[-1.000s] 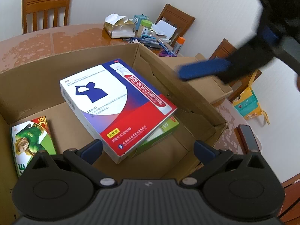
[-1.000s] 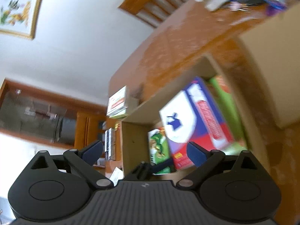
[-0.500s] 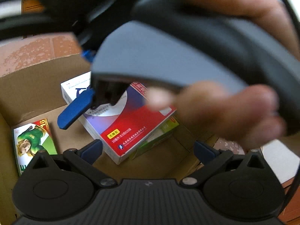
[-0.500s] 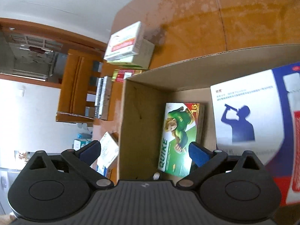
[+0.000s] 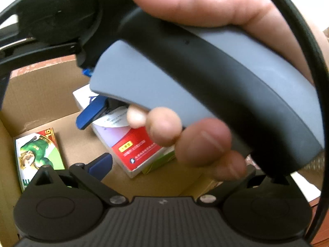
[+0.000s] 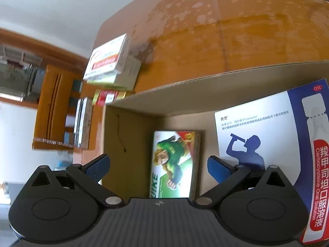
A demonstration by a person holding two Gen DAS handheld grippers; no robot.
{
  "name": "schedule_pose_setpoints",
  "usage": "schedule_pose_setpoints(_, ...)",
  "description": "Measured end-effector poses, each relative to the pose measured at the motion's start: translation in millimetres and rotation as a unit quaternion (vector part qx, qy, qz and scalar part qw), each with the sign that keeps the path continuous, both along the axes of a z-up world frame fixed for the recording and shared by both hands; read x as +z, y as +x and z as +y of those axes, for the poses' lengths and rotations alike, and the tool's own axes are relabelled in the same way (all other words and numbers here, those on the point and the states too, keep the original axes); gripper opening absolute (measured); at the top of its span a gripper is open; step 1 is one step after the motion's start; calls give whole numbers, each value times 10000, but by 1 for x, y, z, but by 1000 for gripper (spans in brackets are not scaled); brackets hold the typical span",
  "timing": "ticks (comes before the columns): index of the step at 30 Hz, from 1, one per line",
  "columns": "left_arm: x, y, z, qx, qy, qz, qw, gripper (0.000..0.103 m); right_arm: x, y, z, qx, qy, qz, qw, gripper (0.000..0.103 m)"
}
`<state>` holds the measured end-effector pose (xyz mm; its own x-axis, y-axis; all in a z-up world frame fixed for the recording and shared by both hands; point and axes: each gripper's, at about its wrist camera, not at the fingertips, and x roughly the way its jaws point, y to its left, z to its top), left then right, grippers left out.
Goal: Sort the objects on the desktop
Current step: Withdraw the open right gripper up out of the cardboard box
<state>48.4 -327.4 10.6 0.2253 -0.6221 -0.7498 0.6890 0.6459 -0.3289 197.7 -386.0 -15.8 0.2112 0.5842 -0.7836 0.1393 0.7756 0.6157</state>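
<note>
Our right gripper (image 6: 157, 169) hung wide open and empty over the cardboard box (image 6: 205, 82), green box (image 6: 173, 164) dead ahead; the left gripper (image 5: 164, 162), half hidden, apparently open.

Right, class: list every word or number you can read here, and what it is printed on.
"Carbocysteine Oral Solution", "OTC": blue and white box.
"16": green box.
"UIKE", first letter hidden: same green box.
Small print there and labels on the stacked boxes: too blurred.
</note>
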Motion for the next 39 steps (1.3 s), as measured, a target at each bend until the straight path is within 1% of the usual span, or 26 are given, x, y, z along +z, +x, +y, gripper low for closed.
schedule_pose_setpoints(5,1,2,-1,-4,-9,6,10000,103,4,-1,-13,-253,-170,-22,9995,103)
schedule_pose_setpoints(8,2,2,-1,-19,-2,-13,10000,103,7,-3,-17,-315,-286,-44,9991,103)
schedule_pose_setpoints(13,12,-1,6,-8,-29,-119,9999,103,10,-6,-14,-139,-234,16,9996,103)
schedule_pose_setpoints(17,22,-4,17,44,-56,-245,9997,103,9,-8,-10,-4,-204,162,9997,103)
schedule_pose_setpoints(20,28,-9,23,80,-54,-353,9993,103,11,-7,-4,113,-358,209,9991,103)
schedule_pose_setpoints(23,30,-14,26,123,-108,-364,9992,103,11,-9,4,228,-514,271,9981,103)
schedule_pose_setpoints(26,33,-15,35,158,-187,-416,9988,103,10,-13,13,327,-599,434,9967,103)
schedule_pose_setpoints(31,35,-12,42,207,-247,-512,9982,103,19,-11,16,329,-900,314,9949,103)
schedule_pose_setpoints(34,36,-15,44,184,-316,-617,9974,103,29,-13,9,335,-792,351,9957,103)
schedule_pose_setpoints(36,37,-18,47,120,-380,-648,9971,103,32,-16,10,401,-861,400,9947,103)
schedule_pose_setpoints(39,39,-22,47,6,-409,-711,9966,103,28,-20,15,455,-948,518,9931,103)
